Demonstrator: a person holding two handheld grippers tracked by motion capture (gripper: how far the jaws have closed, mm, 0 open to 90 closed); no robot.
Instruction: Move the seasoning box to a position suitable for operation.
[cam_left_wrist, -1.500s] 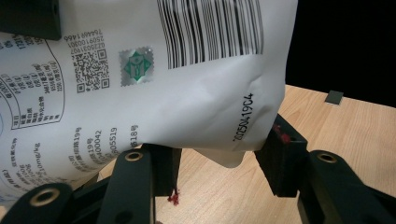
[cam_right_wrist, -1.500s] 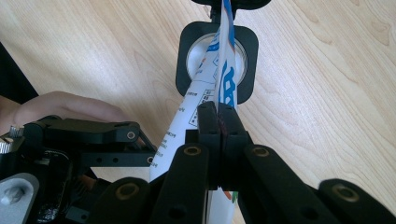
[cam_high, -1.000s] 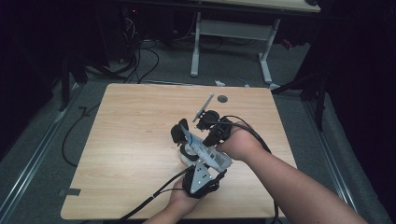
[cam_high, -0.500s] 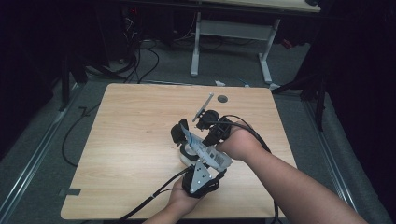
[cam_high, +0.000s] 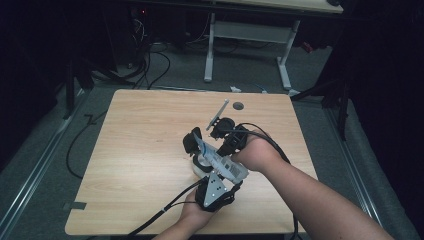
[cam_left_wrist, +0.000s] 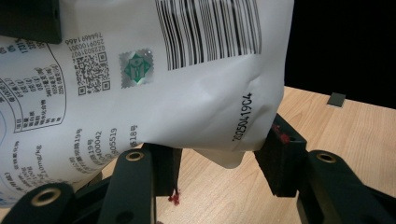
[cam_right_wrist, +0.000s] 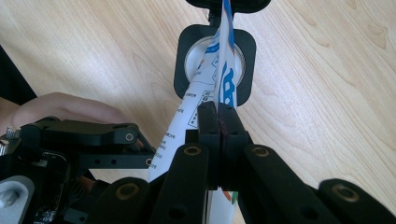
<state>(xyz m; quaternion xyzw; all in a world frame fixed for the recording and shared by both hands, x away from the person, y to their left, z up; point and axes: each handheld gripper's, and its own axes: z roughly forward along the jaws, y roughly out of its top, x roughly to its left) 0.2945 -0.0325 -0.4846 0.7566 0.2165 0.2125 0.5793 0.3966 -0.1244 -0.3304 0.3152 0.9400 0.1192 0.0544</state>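
— Where was the packet (cam_high: 220, 162)?

— Held up above the middle of the wooden counter (cam_high: 140, 150), between both tongs, over a white round thing (cam_right_wrist: 196, 56) that I couldn't identify.

— And the right tongs (cam_right_wrist: 218, 122)?

— Clenched tight on the packet's thin edge.

— The left tongs (cam_left_wrist: 217, 161)?

— Their pads (cam_left_wrist: 279, 156) gripped the packet's bottom corner, near the printed barcode (cam_left_wrist: 208, 30).

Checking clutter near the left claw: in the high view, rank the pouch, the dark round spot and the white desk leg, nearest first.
1. pouch, between its jaws.
2. dark round spot, near the table's far edge.
3. white desk leg, beyond the table.
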